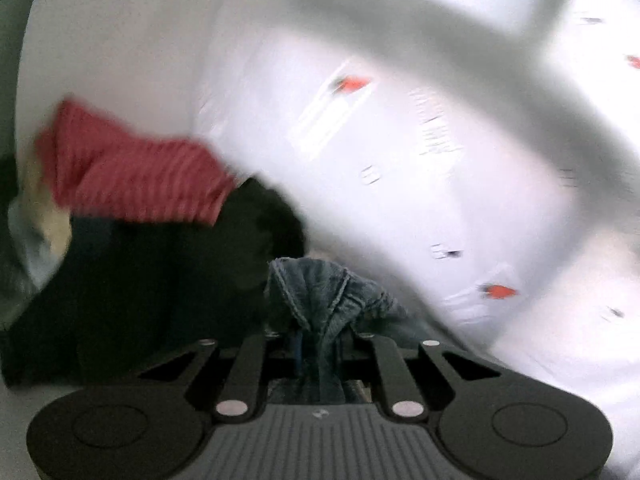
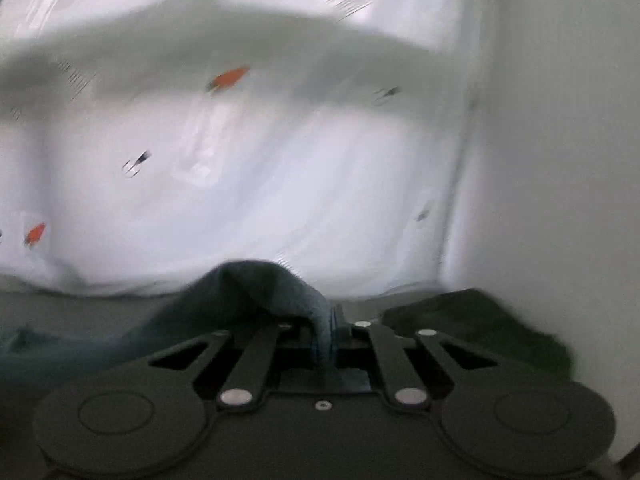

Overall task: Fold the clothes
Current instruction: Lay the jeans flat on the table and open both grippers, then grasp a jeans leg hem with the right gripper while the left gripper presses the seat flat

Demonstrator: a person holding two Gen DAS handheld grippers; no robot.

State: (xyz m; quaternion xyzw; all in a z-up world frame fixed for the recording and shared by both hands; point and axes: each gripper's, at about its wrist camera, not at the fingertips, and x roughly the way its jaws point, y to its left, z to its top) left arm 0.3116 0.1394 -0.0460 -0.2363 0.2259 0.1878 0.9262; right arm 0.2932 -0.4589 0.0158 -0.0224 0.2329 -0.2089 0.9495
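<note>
My left gripper [image 1: 316, 340] is shut on a bunched piece of blue denim garment [image 1: 320, 292], which sticks up between the jaws. My right gripper [image 2: 326, 336] is shut on another part of the blue denim garment [image 2: 256, 292], which drapes away to the left. Both views are blurred by motion. Behind the denim lies a white sheet with small red and black prints [image 1: 400, 160], also in the right wrist view [image 2: 260, 160].
A red striped garment [image 1: 132, 176] lies on a dark garment [image 1: 140, 280] at the left, with a pale cloth [image 1: 44, 220] beside them. Another dark cloth [image 2: 480, 320] lies at the right. A plain white surface [image 2: 560, 160] runs along the right.
</note>
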